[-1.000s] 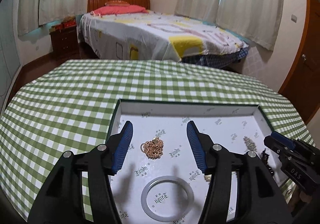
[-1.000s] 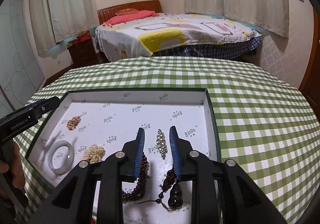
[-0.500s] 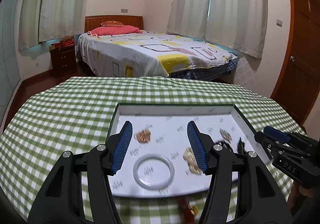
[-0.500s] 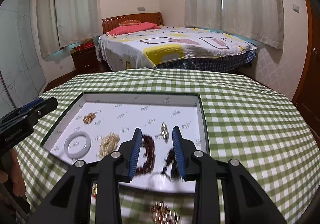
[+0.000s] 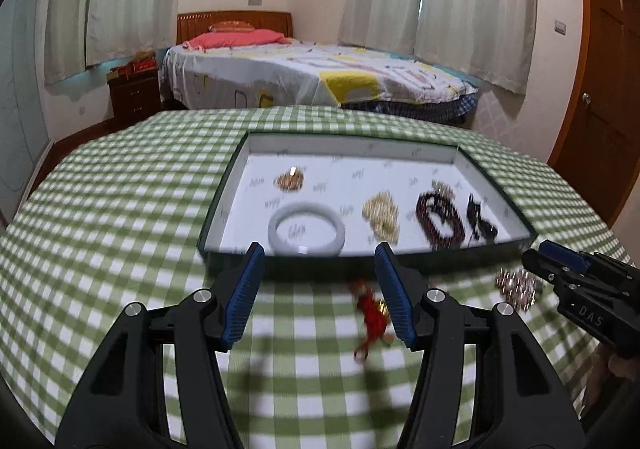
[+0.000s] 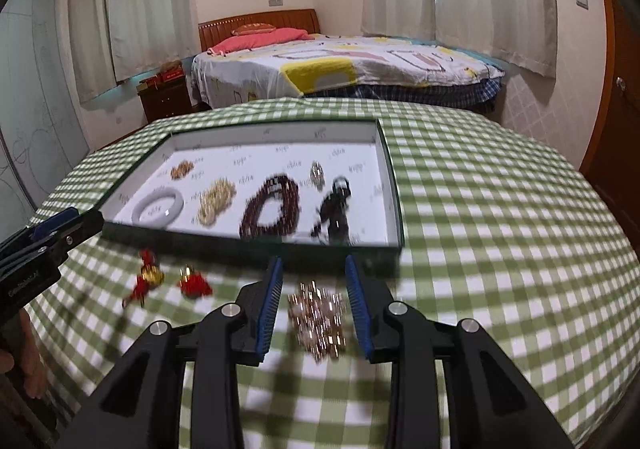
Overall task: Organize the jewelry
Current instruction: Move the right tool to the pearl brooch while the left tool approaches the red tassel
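A white-lined tray on the green checked table holds a white bangle, a gold chain, a pearl bracelet, a dark red bead bracelet and a black bead string. Red and gold ornaments lie on the cloth in front of the tray. A shiny beaded piece lies there too. My left gripper is open and empty above the ornaments. My right gripper is open around the shiny piece without touching it.
A second red ornament lies beside the first. A bed and a wooden nightstand stand behind the table. A wooden door is at the right.
Both grippers have pulled back from over the tray to the cloth in front of it. The loose ornaments and shiny piece have come into view. The right gripper's jaws have opened wider.
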`<state>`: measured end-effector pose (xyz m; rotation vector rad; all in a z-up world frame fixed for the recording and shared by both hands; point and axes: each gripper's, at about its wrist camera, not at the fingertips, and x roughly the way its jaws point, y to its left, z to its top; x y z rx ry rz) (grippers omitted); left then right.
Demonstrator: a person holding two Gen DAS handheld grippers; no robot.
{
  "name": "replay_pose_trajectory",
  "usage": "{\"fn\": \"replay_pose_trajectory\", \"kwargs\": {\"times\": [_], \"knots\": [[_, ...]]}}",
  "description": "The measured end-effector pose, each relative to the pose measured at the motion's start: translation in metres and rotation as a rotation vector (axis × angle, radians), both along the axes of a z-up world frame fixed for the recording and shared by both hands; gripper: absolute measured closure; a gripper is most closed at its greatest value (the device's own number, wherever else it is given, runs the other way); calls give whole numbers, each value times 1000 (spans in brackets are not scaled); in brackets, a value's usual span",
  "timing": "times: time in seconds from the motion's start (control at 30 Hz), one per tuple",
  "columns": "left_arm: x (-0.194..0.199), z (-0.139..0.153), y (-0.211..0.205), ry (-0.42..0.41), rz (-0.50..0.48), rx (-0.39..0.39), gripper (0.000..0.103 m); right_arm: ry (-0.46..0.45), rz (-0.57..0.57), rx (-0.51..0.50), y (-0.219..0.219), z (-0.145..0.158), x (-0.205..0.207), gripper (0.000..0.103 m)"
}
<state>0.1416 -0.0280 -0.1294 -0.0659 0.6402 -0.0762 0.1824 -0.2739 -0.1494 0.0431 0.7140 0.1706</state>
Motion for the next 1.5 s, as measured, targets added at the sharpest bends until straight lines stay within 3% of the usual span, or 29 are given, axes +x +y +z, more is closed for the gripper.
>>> {"fn": "replay_pose_trajectory", "kwargs": {"times": [0.4, 0.8, 1.27, 1.37, 1.43, 1.5], "knots": [[-2, -17, 12, 56, 31, -31, 47, 47, -16, 1, -5, -19, 1, 58], [2, -26, 4, 84, 12, -21, 47, 97, 8, 1, 3, -30, 10, 57], [4, -32, 0, 100, 5, -20, 47, 96, 31, -18, 11, -29, 8, 57], [5, -33, -1, 102, 5, -21, 47, 96, 41, -28, 14, -30, 7, 62], [5, -33, -1, 103, 5, -22, 47, 96, 47, -33, 15, -30, 6, 73], [5, -34, -2, 105, 4, -21, 47, 96, 51, -30, 15, -29, 5, 76]]}}
